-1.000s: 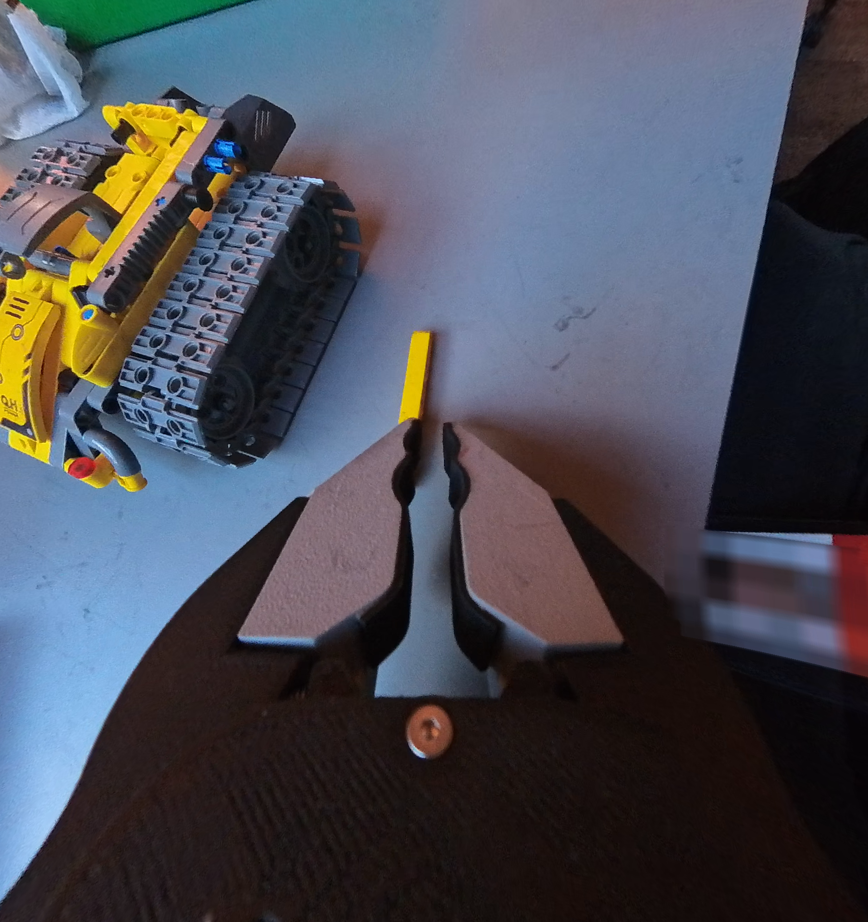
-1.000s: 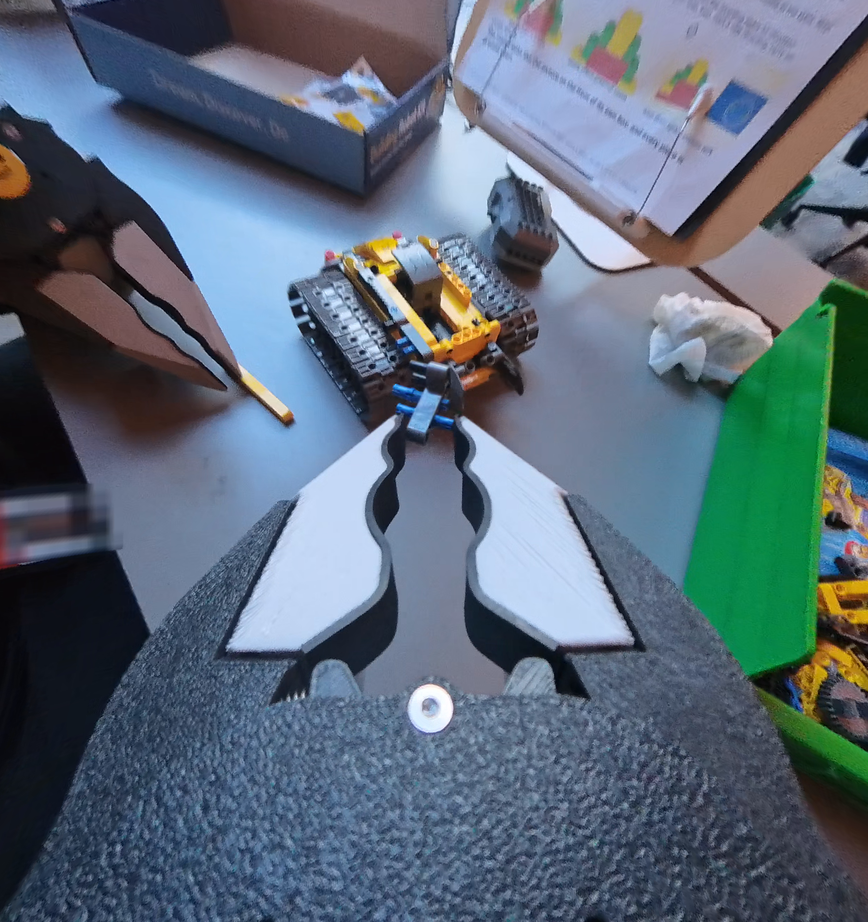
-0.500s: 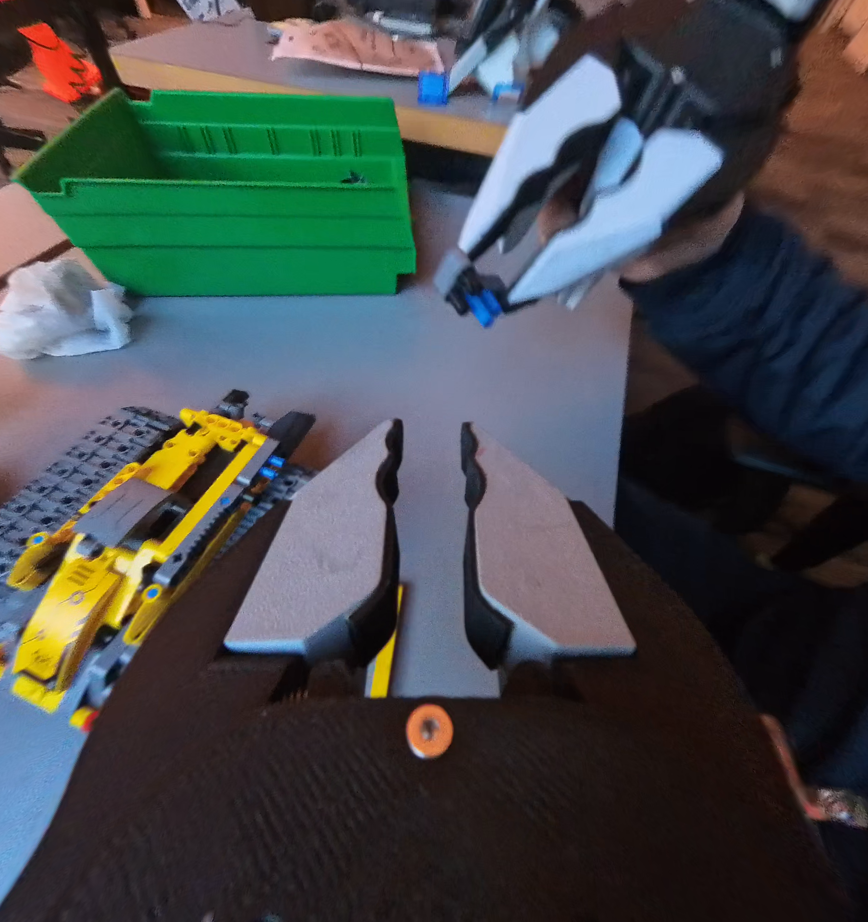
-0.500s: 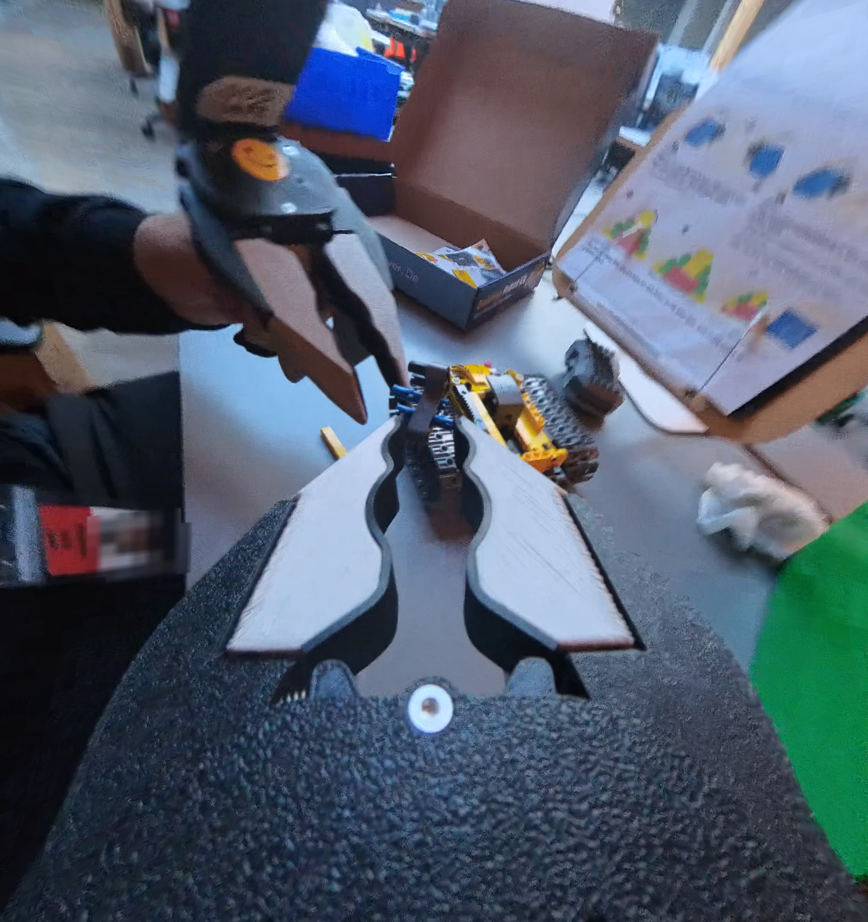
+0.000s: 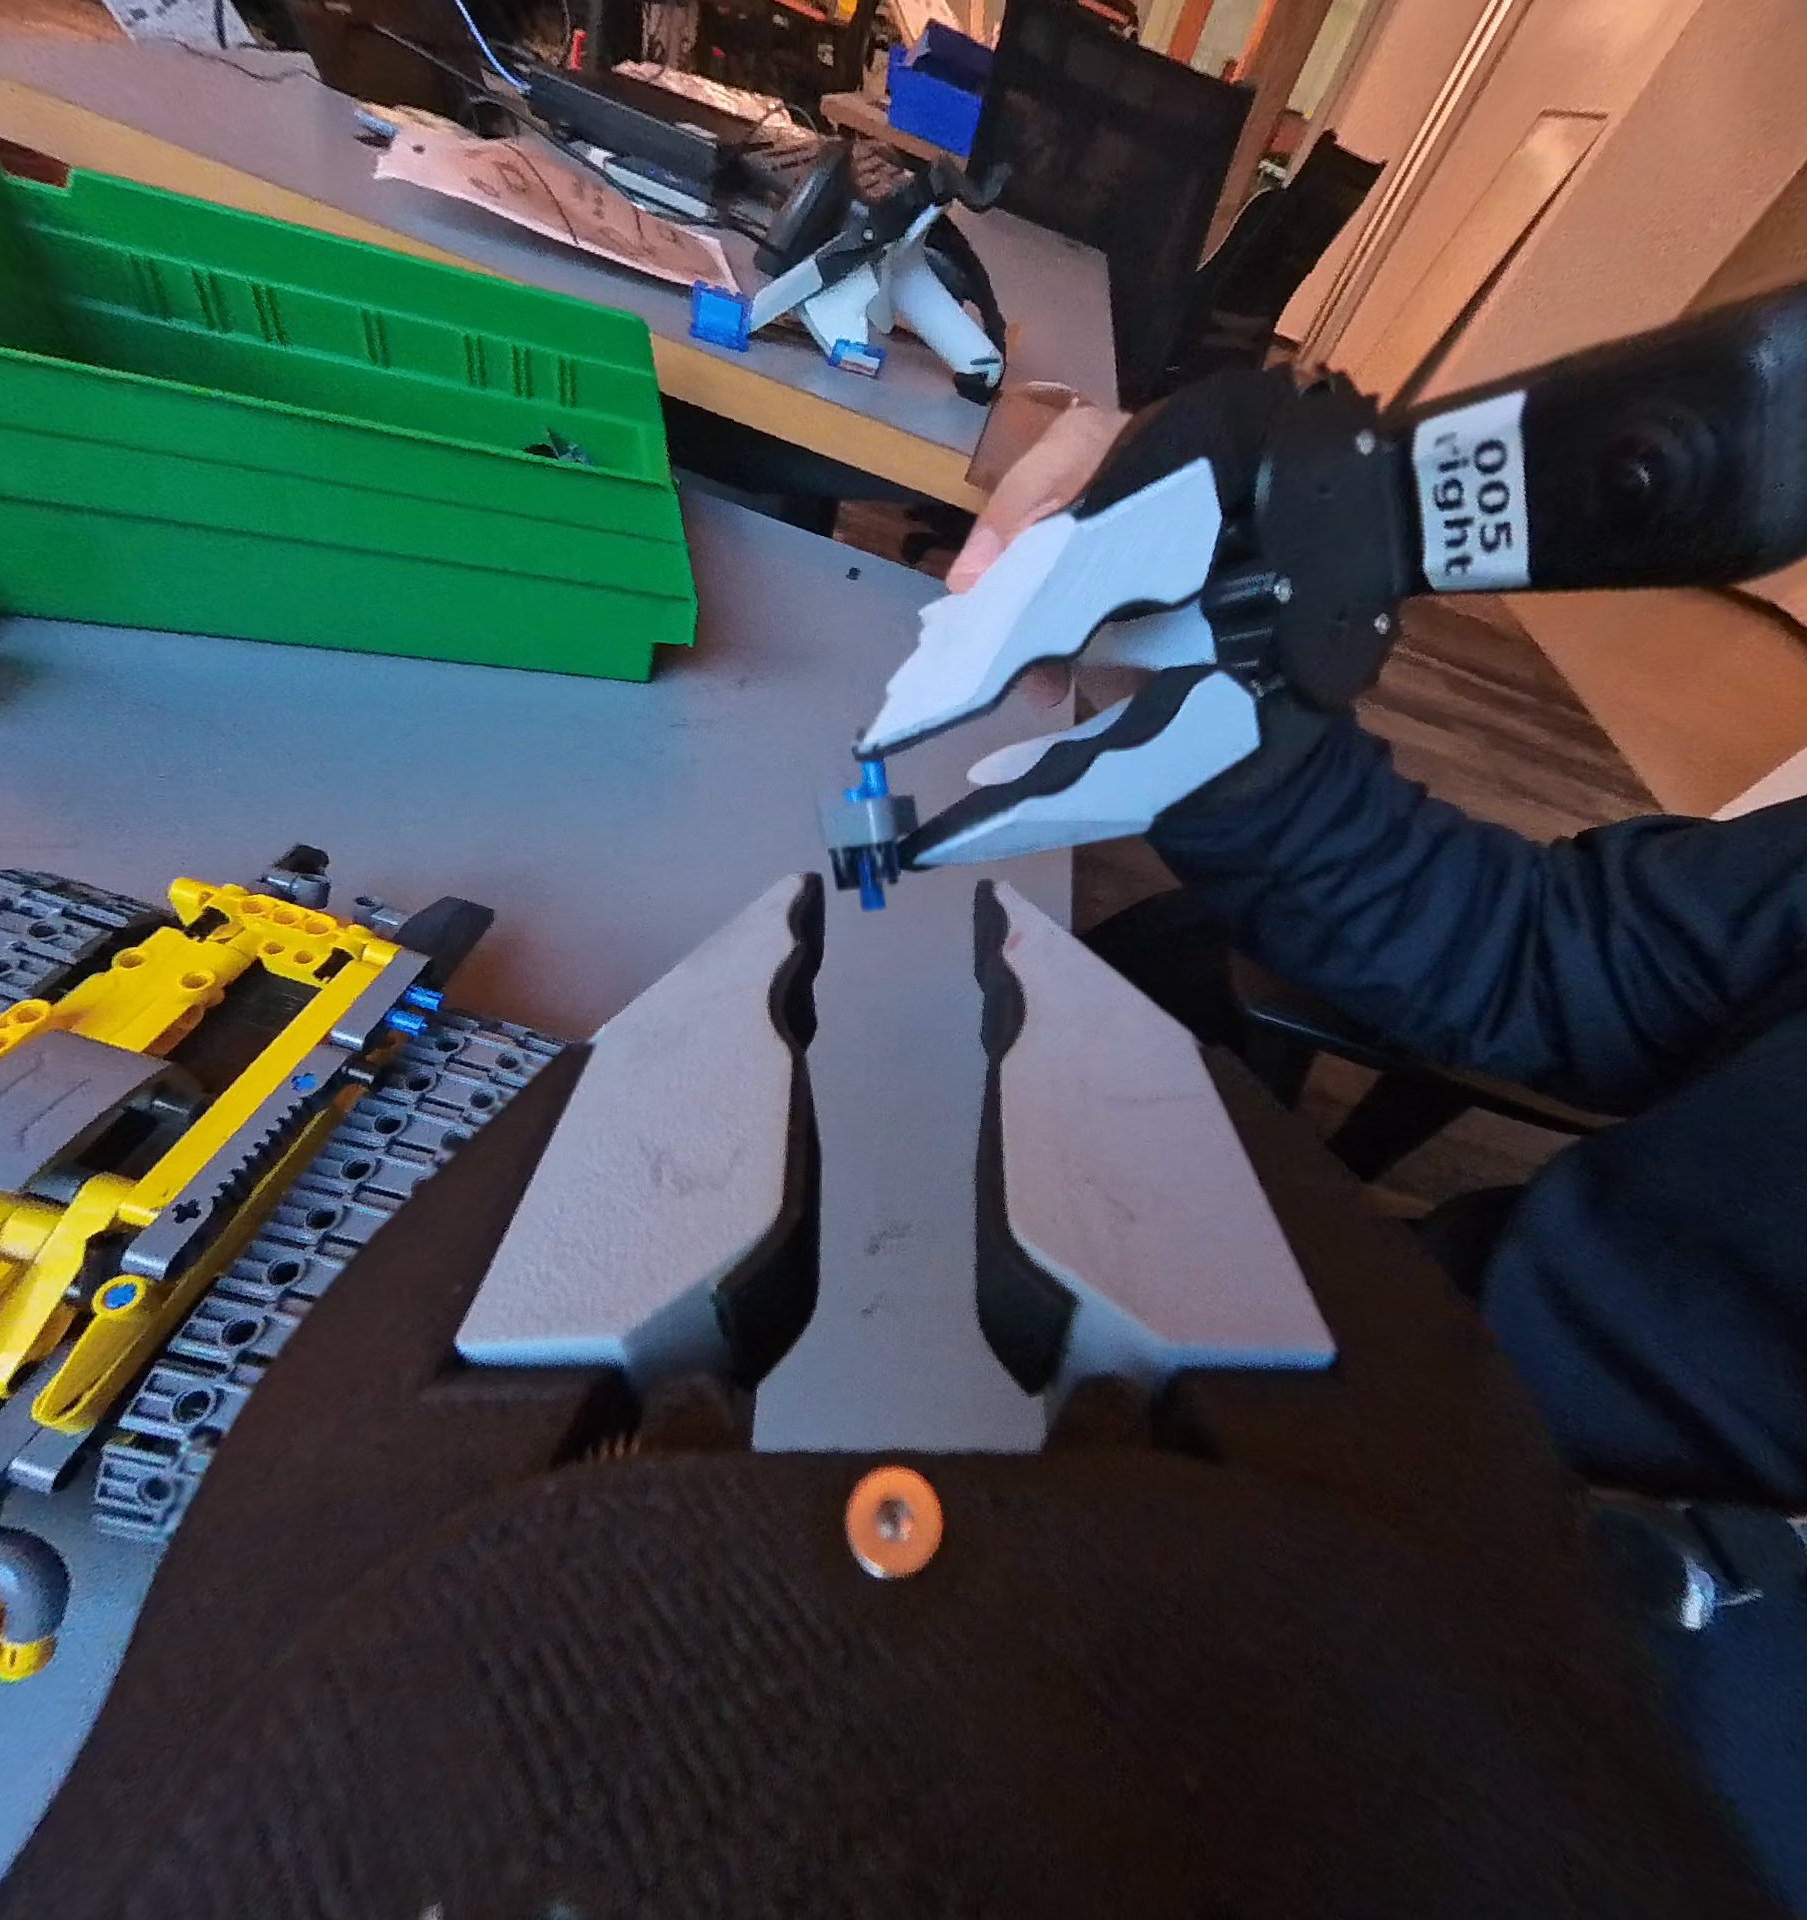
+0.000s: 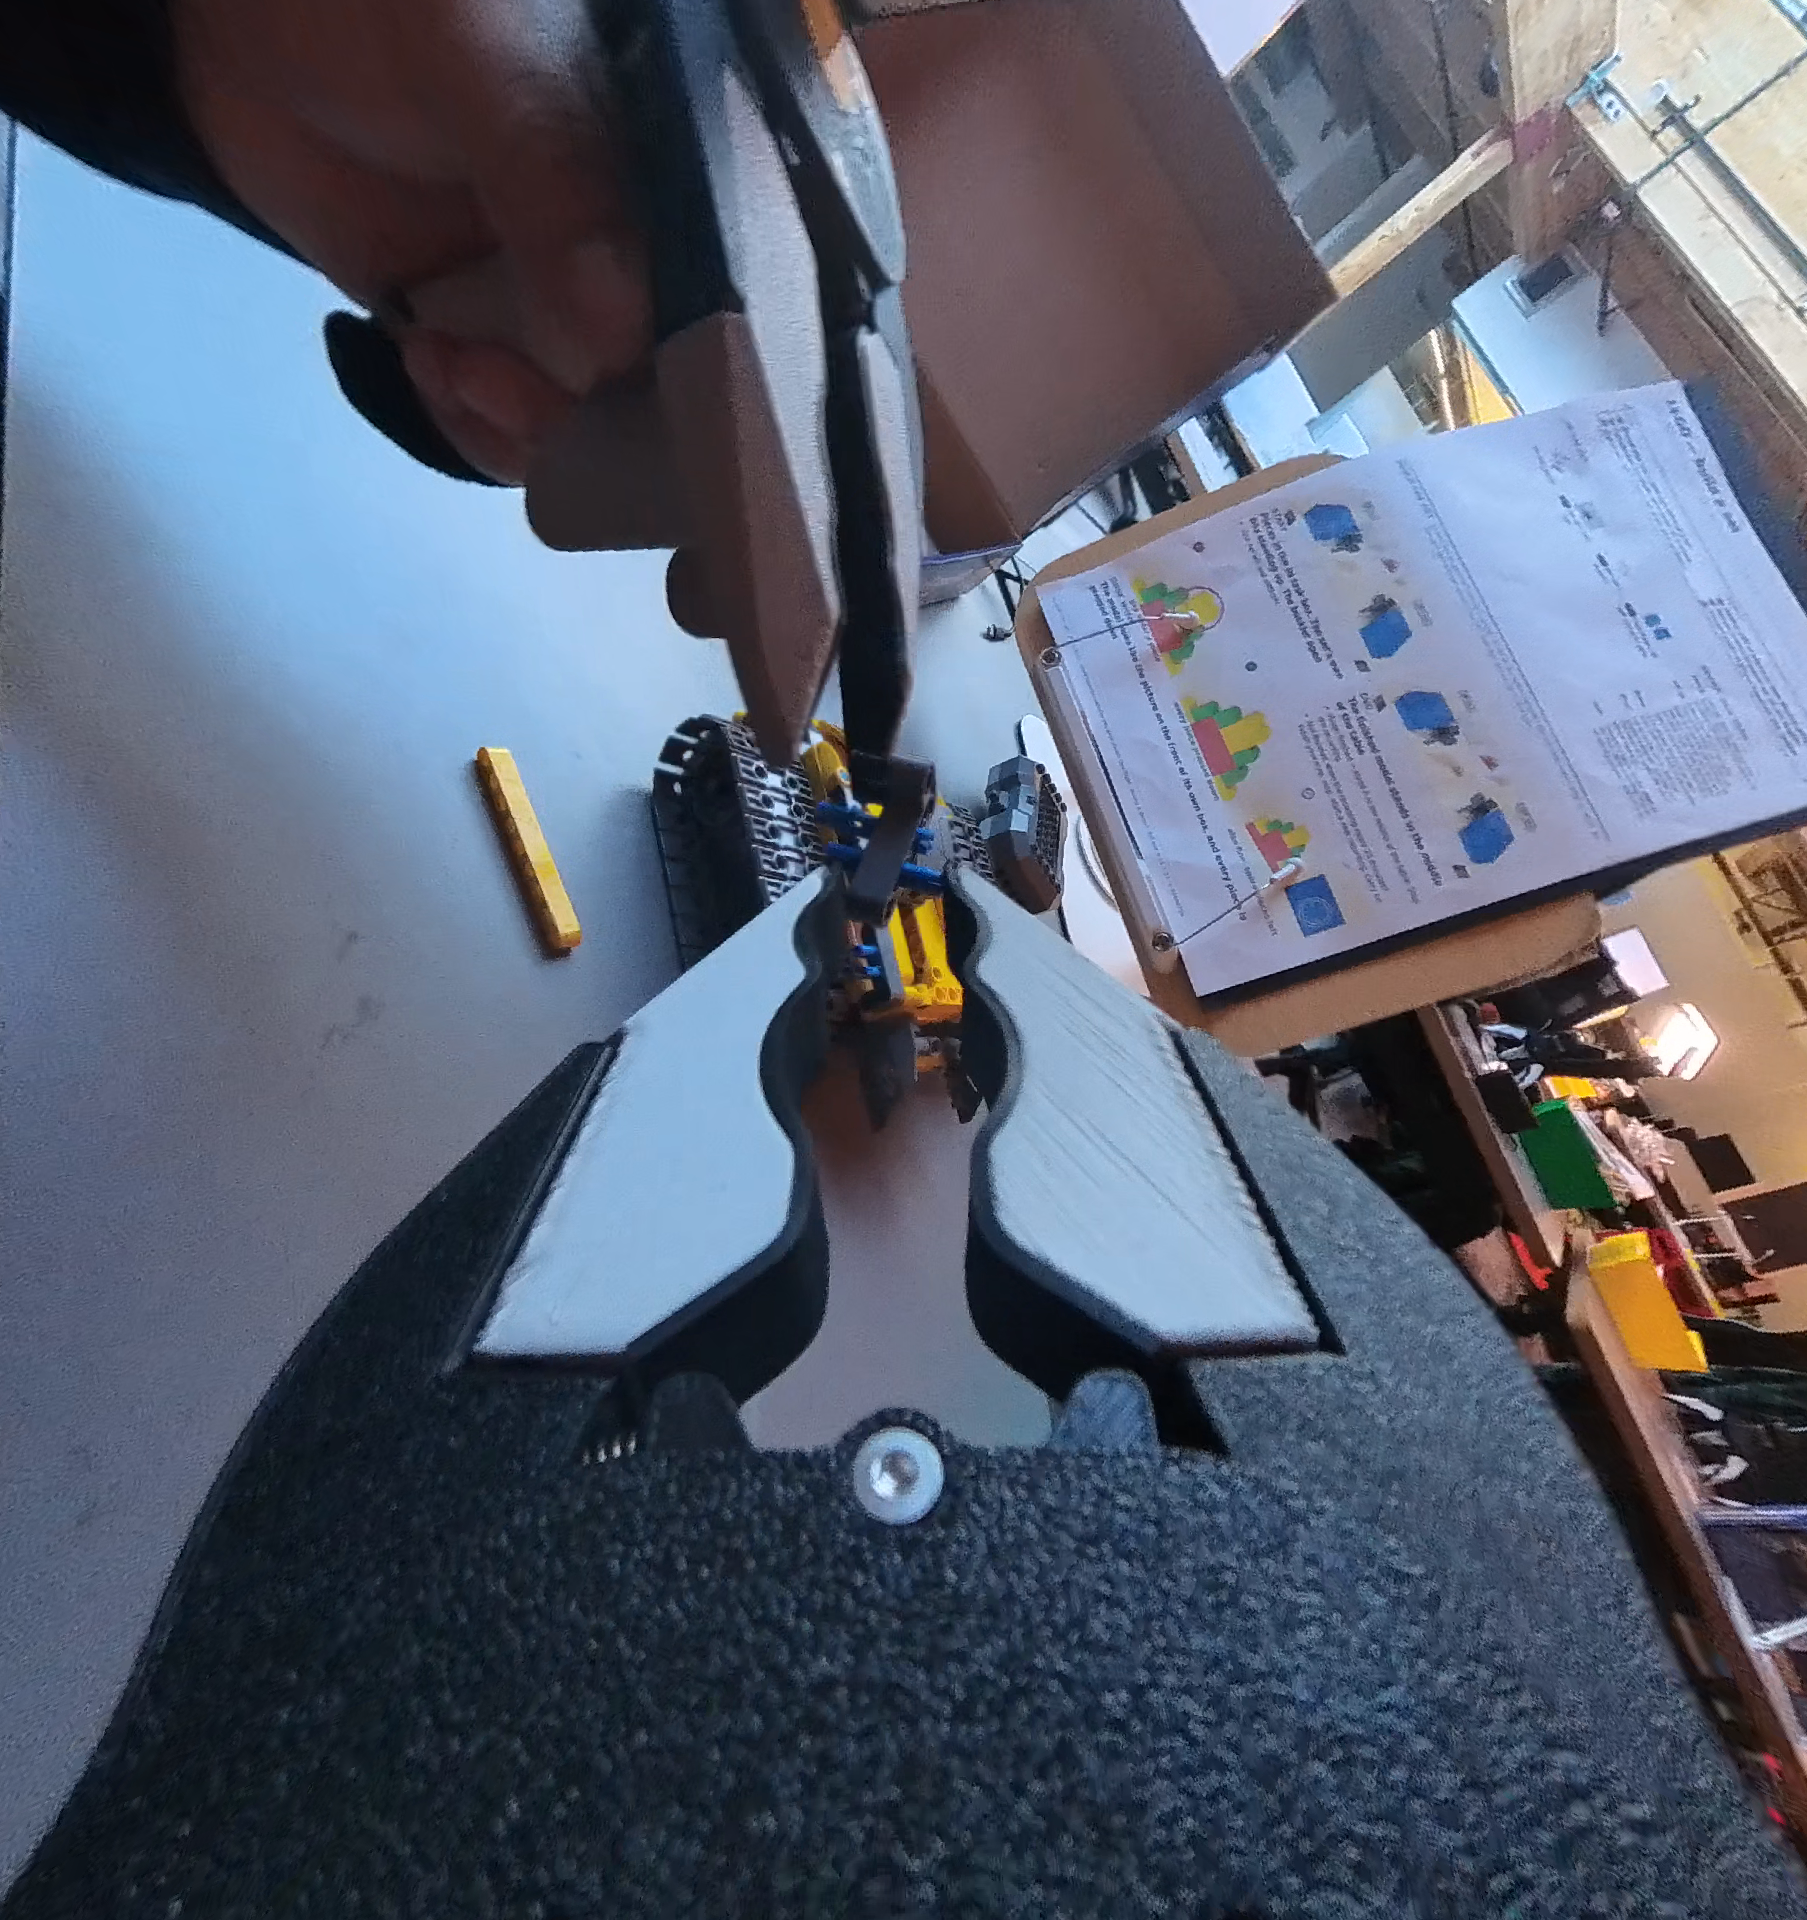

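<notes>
The left gripper (image 5: 894, 894) hangs above the grey table (image 5: 463, 748) with its jaws apart and nothing between them. Just beyond its tips, the right gripper (image 5: 883, 795) is clamped on a small grey piece with blue pins (image 5: 866, 826), held in the air. A yellow and grey tracked toy vehicle (image 5: 151, 1122) sits on the table to the left of the left gripper. Farther back stands a green bin (image 5: 307, 488). In the right wrist view, a yellow bar (image 6: 525, 847) lies flat beside the vehicle

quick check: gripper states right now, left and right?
Left gripper: open, holding nothing, tips just short of the piece in the other gripper.
Right gripper: shut on a small grey piece with blue pins, held above the table.
</notes>
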